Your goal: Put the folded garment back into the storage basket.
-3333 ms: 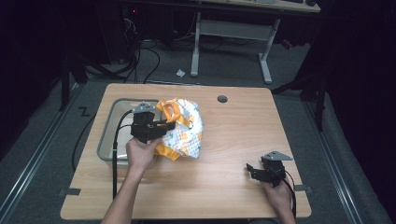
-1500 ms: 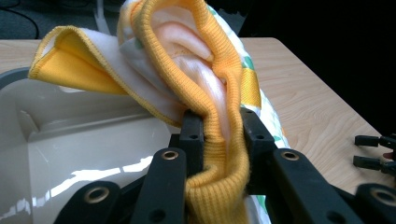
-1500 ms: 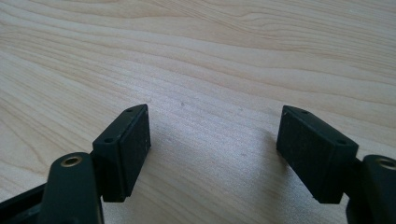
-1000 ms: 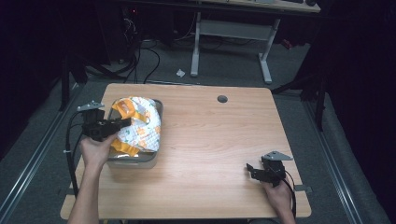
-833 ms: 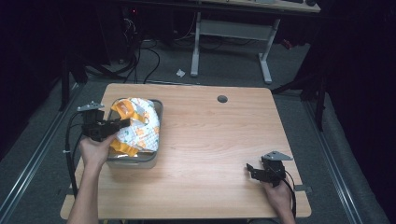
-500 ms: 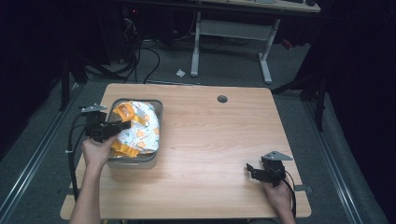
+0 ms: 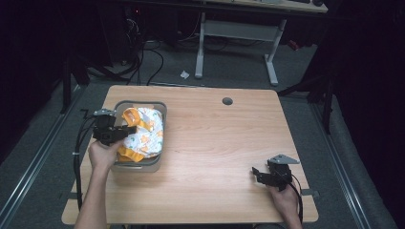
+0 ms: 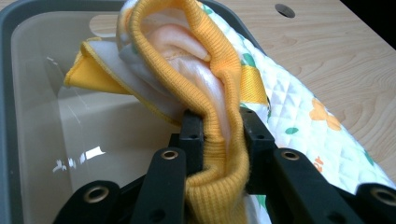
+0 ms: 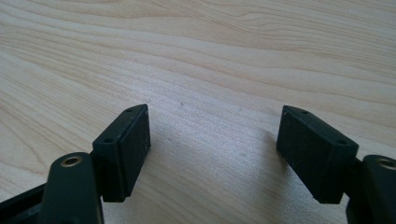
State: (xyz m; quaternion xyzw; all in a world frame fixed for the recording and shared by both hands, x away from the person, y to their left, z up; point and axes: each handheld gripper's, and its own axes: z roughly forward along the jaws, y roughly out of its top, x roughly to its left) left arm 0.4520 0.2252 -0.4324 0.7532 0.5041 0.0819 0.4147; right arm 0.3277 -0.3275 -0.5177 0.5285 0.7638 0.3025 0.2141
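Observation:
A small white quilted garment (image 7: 145, 133) with orange trim and a flower print lies partly in a grey plastic bin (image 7: 153, 164) at the table's left. My left gripper (image 7: 125, 131) is shut on the garment's orange ribbed cuff (image 8: 219, 140), just over the bin's left side. In the left gripper view the cloth drapes over the bin's right wall (image 8: 233, 21) onto the wood. My right gripper (image 7: 258, 172) rests low at the table's front right, open, with bare wood between its pads (image 9: 128, 149).
The wooden table (image 7: 224, 143) has a round cable hole (image 7: 227, 101) at the back. Cables trail off its left edge. Beyond it are a dark floor and a white desk frame (image 7: 239, 33).
My left gripper has carried the garment from the table's middle leftward to the bin and lowered it in. The right gripper has stayed put.

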